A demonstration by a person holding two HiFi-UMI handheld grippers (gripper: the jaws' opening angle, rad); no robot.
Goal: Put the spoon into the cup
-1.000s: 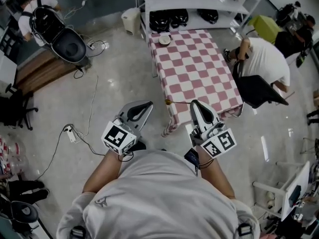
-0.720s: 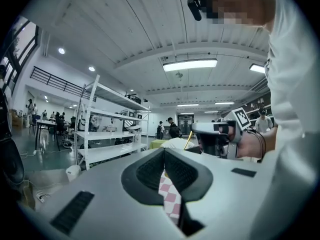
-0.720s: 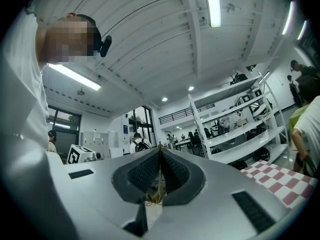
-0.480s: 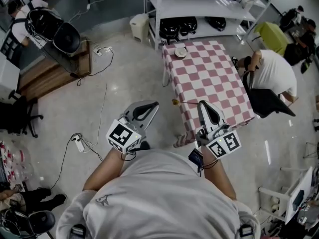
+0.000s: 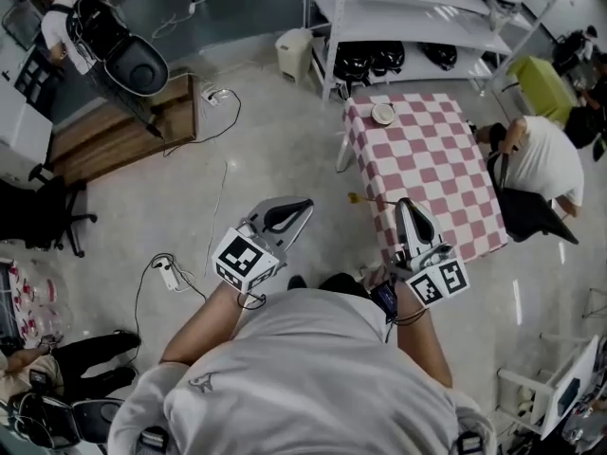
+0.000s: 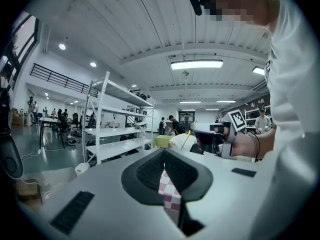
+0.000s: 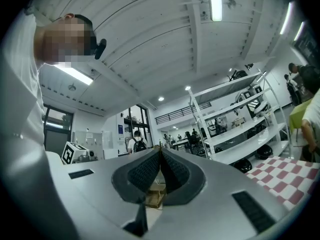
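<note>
In the head view a small white cup (image 5: 382, 113) stands at the far end of a table with a red-and-white checked cloth (image 5: 432, 173). My right gripper (image 5: 402, 203) hovers over the table's near left corner, shut on the thin handle of a gold spoon (image 5: 356, 197) that sticks out leftward past the table edge. My left gripper (image 5: 302, 204) is shut and holds nothing, above the floor left of the table. In the left gripper view the shut tips (image 6: 164, 151) point toward the right gripper (image 6: 212, 131) and the spoon (image 6: 187, 138). The right gripper view shows its jaws (image 7: 160, 151) closed.
White shelving (image 5: 417, 8) with dark helmets stands behind the table. A person (image 5: 545, 159) sits on a black chair at the table's right side. A bin (image 5: 294, 44), a wooden platform (image 5: 114, 131) and a cable with a power strip (image 5: 166, 273) lie on the floor to the left.
The table and cup have shifted right and farther off in the head view. Both grippers have kept their pose, and the spoon has stayed in the right gripper.
</note>
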